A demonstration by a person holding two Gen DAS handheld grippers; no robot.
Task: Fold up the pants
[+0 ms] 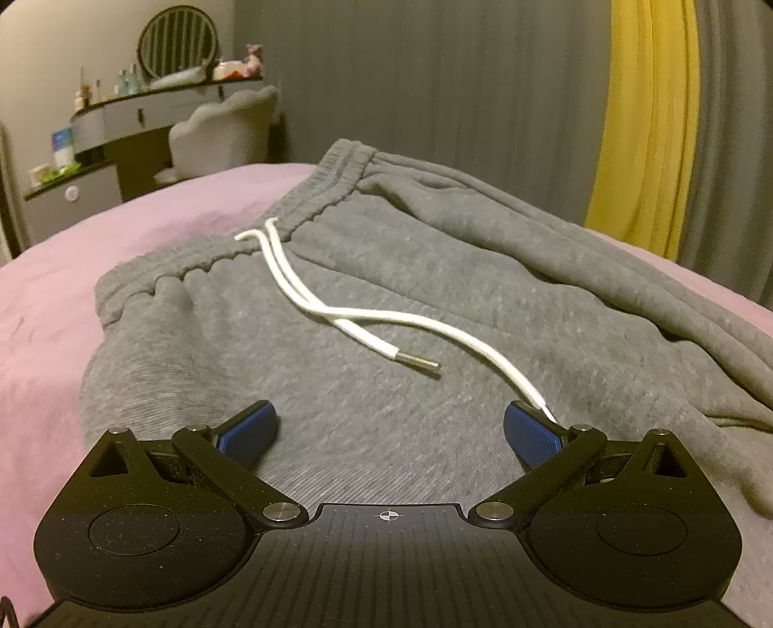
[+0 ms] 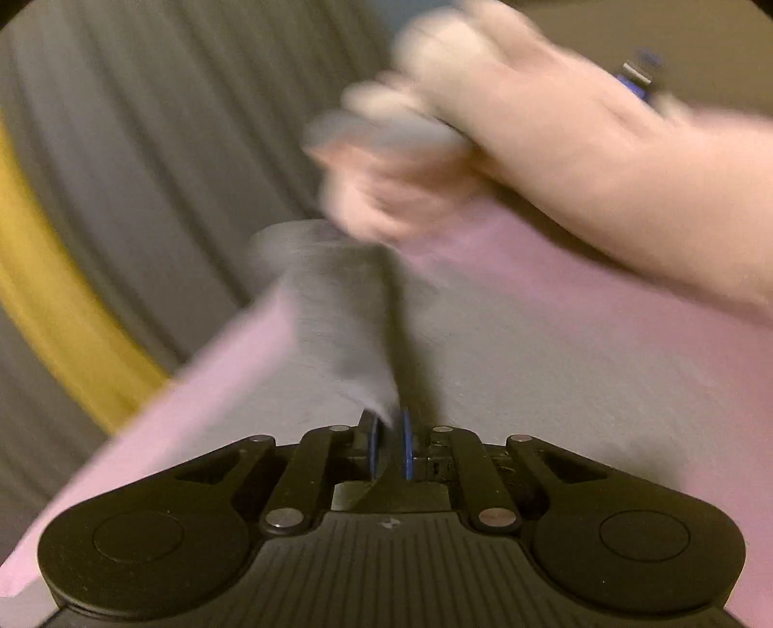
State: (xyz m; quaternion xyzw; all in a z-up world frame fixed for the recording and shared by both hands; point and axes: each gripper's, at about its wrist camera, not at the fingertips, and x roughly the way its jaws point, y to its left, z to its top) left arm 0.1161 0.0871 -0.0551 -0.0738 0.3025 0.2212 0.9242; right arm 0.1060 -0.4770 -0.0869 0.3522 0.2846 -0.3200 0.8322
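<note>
**Right gripper pinches the pants, left gripper spread above them**

The left gripper [image 1: 390,427] has its blue pads wide apart and holds nothing. It hangs low over the grey pants [image 1: 338,386], which lie directly in front of it and under it on the pink bed [image 1: 48,338]. One end of the white drawstring [image 1: 348,314] runs to the right pad and seems to touch it; the other end, with a metal tip, lies free on the cloth a little ahead of the gripper. Further away the elastic waistband [image 1: 309,203] is seen, gathered in small folds, and it goes from the left side up to the far edge of the bed. On the right, the cloth is folded in thick wrinkles.

The right gripper [image 2: 389,447] has its pads pressed together on a piece of the grey pants [image 2: 348,328], and the cloth rises from the pads as a narrow band. This view is much blurred. Behind the band, a hand [image 2: 435,159] holds a grey handle above the pink bed [image 2: 531,314].

Behind the bed hang grey curtains [image 1: 459,87] and one yellow curtain [image 1: 647,121]. At far left stand a dressing table with a round mirror [image 1: 176,43] and a pale chair [image 1: 222,130].
</note>
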